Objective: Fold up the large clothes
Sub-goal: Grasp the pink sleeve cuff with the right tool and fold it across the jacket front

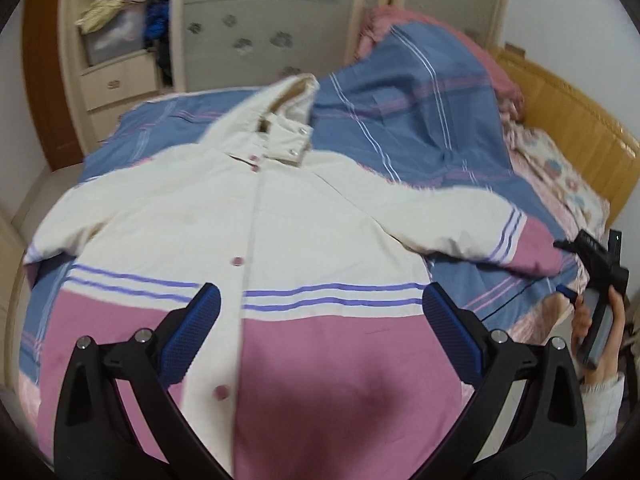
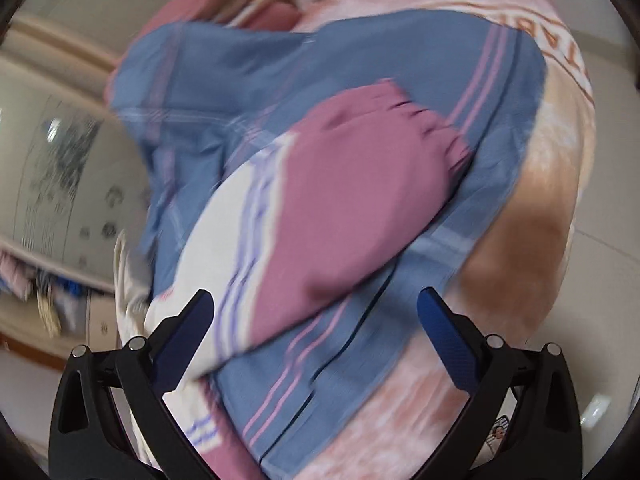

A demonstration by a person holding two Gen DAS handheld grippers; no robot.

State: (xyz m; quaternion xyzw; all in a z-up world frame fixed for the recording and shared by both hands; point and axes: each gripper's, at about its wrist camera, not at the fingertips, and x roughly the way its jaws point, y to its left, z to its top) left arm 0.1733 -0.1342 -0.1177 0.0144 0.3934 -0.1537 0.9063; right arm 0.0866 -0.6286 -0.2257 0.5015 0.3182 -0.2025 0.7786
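Observation:
A large cream and pink hooded jacket [image 1: 256, 216] with purple stripes lies front up and spread flat on the bed, hood toward the wardrobe. My left gripper [image 1: 320, 308] is open and empty, held above the jacket's pink lower part. The jacket's right sleeve [image 1: 520, 248] stretches toward the bed's right edge. My right gripper [image 2: 316, 312] is open and empty, just short of that sleeve's pink cuff [image 2: 360, 184]. The right gripper also shows in the left wrist view [image 1: 592, 280], held in a hand at the right edge of the bed.
The bed has a blue and pink striped cover [image 1: 400, 112] and a pink quilt [image 1: 556, 184] by the wooden headboard [image 1: 576, 120]. A wardrobe [image 1: 120, 60] with an open shelf of clothes stands behind the bed. Floor [image 2: 600, 280] lies to the right of the bed.

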